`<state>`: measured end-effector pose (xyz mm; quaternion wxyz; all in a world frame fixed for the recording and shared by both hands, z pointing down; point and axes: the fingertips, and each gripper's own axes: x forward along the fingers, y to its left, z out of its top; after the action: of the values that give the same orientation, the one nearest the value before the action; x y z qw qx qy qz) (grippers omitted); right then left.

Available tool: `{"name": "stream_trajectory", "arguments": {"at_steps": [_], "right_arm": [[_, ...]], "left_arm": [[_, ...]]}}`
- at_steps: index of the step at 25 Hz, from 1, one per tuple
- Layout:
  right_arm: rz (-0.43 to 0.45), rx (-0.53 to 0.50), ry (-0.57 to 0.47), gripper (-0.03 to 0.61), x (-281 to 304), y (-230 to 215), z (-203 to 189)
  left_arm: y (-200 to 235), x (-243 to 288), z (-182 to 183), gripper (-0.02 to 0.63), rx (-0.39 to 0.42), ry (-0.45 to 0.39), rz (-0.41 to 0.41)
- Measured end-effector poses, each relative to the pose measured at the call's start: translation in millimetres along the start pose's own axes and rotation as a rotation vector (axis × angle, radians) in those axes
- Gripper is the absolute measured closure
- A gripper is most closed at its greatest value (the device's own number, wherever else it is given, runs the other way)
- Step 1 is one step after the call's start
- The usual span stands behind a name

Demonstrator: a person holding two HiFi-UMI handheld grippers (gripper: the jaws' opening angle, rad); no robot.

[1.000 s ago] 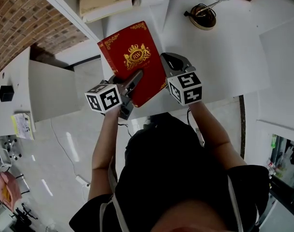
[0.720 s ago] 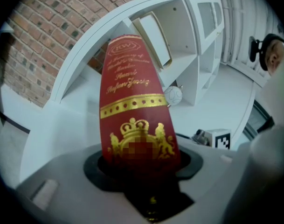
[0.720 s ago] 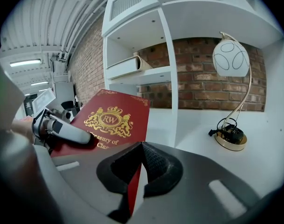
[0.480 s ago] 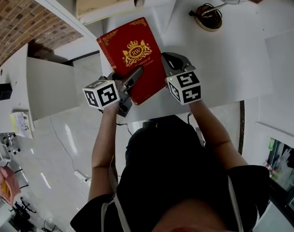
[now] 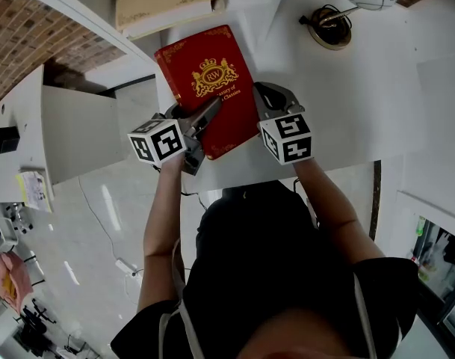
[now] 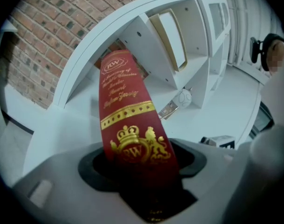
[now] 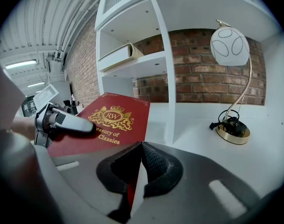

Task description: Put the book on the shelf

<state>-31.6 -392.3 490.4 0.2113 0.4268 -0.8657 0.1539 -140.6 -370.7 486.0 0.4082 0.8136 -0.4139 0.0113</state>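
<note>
The red book (image 5: 208, 81) with its gold crest lies cover up and low over the white worktop (image 5: 347, 103). Its far end is at the mouth of the lower left compartment of the white shelf (image 7: 171, 69), just left of the upright divider, and its near end is towards the person. The left gripper (image 5: 212, 109) has the book's near left end between its jaws. They have just been opening and now stand about half apart, loose round the book, with the upper finger (image 7: 72, 123) lying along the cover beside the gold lettering. In the left gripper view the book (image 6: 128, 125) fills most of the gap between the jaws and runs away towards the shelf. The right gripper (image 5: 266, 96) is at the book's near right edge with its jaws fully together and nothing clamped in them. In the right gripper view its pads (image 7: 153, 164) meet, and only a sliver of red shows low in the slit beneath them. In the compartment above the red book, a cream book (image 7: 117, 55) with gold ornament lies flat on its board, its spine facing out. To the right of the divider, in the wider bay, a lamp stands on the worktop well apart from the red book. It has a round brass base (image 7: 232, 133) with a black cord coiled on it and a white globe shade (image 7: 229, 45) with dark line markings.
</note>
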Motion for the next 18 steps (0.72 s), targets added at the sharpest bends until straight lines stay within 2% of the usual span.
{"name": "stream_trajectory", "arguments": {"at_steps": [18], "right_arm": [[-0.035,0.016,0.023,0.577,8,-14,-9]], "left_arm": [[25,23,0,0.244,-0.011,0.027,0.078]]}}
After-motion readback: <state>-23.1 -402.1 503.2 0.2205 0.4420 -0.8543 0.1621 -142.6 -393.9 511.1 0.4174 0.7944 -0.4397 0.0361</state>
